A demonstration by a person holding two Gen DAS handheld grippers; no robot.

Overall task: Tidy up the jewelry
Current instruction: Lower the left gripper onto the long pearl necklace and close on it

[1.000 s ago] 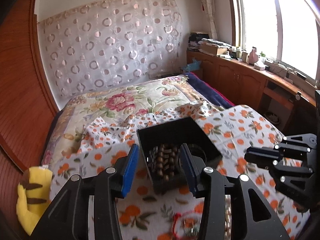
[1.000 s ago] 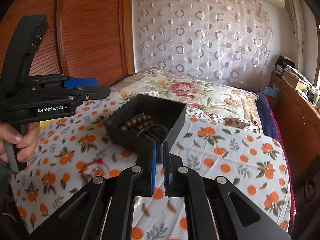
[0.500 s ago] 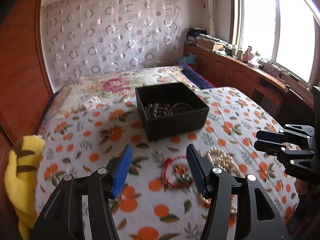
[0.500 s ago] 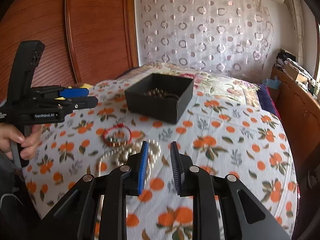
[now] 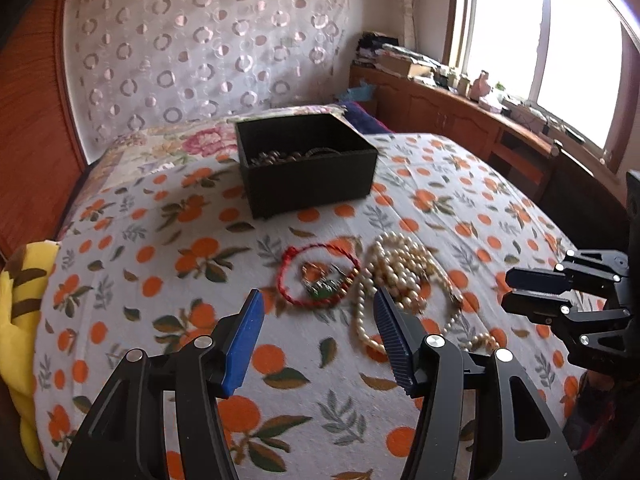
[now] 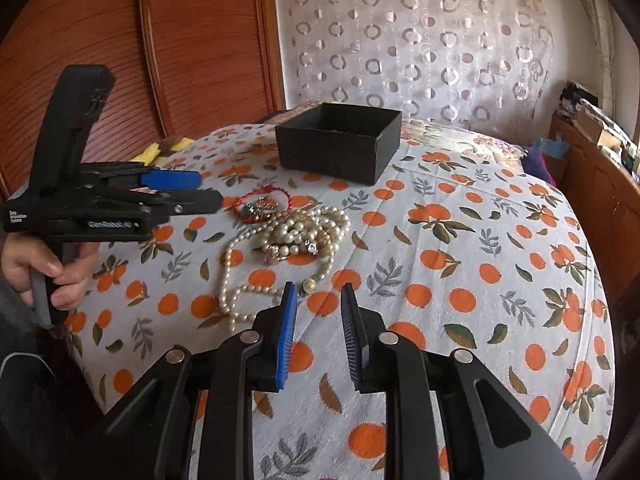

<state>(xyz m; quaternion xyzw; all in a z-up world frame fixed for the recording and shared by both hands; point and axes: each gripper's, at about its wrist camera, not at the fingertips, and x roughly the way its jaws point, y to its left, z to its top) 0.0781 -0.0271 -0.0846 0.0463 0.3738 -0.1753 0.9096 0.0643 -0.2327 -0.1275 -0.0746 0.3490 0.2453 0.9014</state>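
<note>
One box (image 5: 308, 168), one red bracelet (image 5: 316, 276), perhaps one pearl necklace (image 5: 400, 276).

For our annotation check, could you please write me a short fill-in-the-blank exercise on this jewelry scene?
1. The black box already holds dark ____.
2. The red cord bracelet lies between the box and the ____ gripper.
3. Beside the bracelet is a heap of ____ necklace.
4. The right gripper has its fingers ____ and holds nothing.

Missing words: beads; left; pearl; open
</note>
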